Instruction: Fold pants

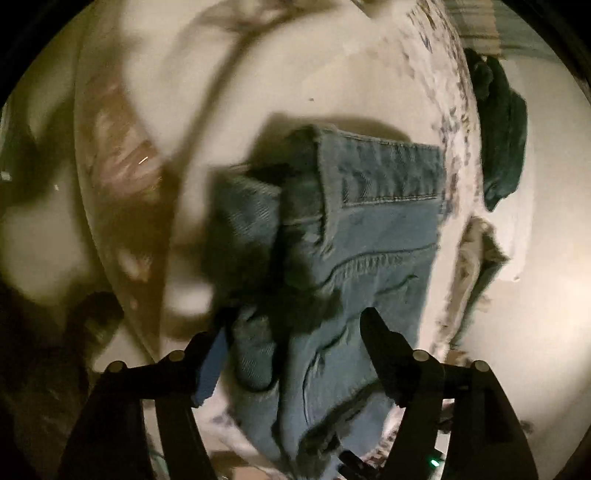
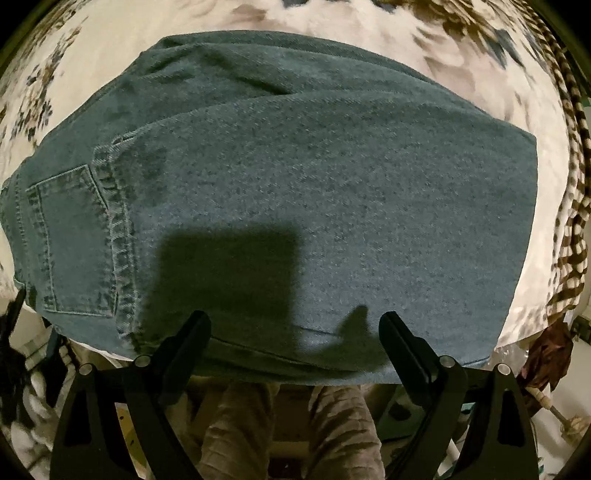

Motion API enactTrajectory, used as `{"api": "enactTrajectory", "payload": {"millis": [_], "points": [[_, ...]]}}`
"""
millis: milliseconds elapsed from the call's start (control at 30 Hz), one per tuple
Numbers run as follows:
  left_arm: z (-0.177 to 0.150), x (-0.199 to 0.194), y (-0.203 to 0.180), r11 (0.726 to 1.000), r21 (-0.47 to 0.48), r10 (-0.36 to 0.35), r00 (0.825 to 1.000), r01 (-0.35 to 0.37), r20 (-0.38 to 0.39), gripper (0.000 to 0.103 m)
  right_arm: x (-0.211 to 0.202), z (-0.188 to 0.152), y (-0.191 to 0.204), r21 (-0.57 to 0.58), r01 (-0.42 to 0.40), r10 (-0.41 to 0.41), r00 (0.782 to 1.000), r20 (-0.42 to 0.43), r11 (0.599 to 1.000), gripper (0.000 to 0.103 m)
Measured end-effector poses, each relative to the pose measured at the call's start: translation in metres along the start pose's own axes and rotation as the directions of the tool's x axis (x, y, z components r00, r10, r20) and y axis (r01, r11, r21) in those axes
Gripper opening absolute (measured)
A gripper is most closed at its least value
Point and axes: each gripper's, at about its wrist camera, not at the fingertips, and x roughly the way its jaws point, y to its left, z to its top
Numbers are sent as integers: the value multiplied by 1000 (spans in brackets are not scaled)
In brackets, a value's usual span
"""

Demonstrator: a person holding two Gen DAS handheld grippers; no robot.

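Observation:
The blue denim pants [image 2: 295,177] lie folded on a floral white cloth [image 2: 110,33], back pocket [image 2: 70,240] at the left. My right gripper [image 2: 295,321] is open just above the near edge of the pants, empty. In the left wrist view a bunched part of the pants [image 1: 369,229] with a hem and frayed seam lies between the spread fingers. My left gripper [image 1: 295,325] is open over this denim; its left pad is blue. The view is motion-blurred.
A dark green garment [image 1: 502,140] lies at the far right beyond the floral cloth edge [image 1: 454,122]. A brown-striped fabric [image 2: 569,206] borders the right side. A person's legs in brown trousers [image 2: 288,428] are below the surface edge.

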Motion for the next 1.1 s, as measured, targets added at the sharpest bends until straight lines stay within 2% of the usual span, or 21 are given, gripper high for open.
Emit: {"api": "enactTrajectory", "payload": {"millis": [67,133,167,300,333,367,400,433,500,633,700,767,900,933,1000,1033,1067,1100], "points": [[2,0,-15,998,48,37,998,-39,43,65,-1,2,-1,-1,2,-2,1000,0,1000,95],[4,4,-25,994,96,38,997,-45,69,65,-2,3,-4,0,4,-4,1000,5,1000,95],[7,7,-22,995,87,46,996,-52,73,65,-2,3,-5,1,5,-5,1000,7,1000,95],[18,13,-2,997,-80,10,995,-2,99,65,-1,2,-15,10,10,-10,1000,14,1000,95],[15,10,-2,995,-97,9,993,2,120,62,-1,3,-16,10,14,-15,1000,16,1000,95],[10,5,-4,995,-99,28,988,-13,155,40,0,2,-18,13,19,-19,1000,18,1000,95],[2,-3,-10,997,-67,36,980,-23,197,29,0,2,-21,18,20,-20,1000,20,1000,95],[-5,-9,-18,1000,-14,30,974,-27,222,27,0,1,-24,25,17,-18,1000,24,1000,95],[-18,-21,-38,995,87,32,964,-56,264,26,-2,-2,-32,37,11,-12,999,30,999,95],[-44,-41,-81,955,283,4,955,-92,297,25,-3,-10,-48,49,-5,3,999,40,999,95],[-62,-52,-103,918,382,-14,953,-108,304,25,-6,-16,-59,64,-17,14,999,49,998,95],[-85,-57,-130,867,485,-45,952,-114,303,24,-10,-23,-78,95,-37,31,997,68,995,95],[-161,-56,-193,701,705,-103,963,-107,248,24,-19,-37,-115,154,-62,46,993,106,986,95],[-174,-53,-202,669,737,-109,967,-99,228,24,-22,-41,-128,175,-67,46,992,119,982,95],[-222,-36,-224,552,827,-82,980,-105,179,24,-28,-47,-151,212,-71,42,989,139,975,95],[-245,-25,-232,511,855,-66,987,-91,144,23,-32,-52,-169,237,-77,39,986,162,968,95],[-259,-17,-235,490,868,-51,991,-80,121,23,-36,-56,-179,249,-78,34,984,175,965,95],[-279,-4,-240,447,891,-16,994,-86,104,23,-40,-61,-194,263,-65,13,981,192,963,95]]}}
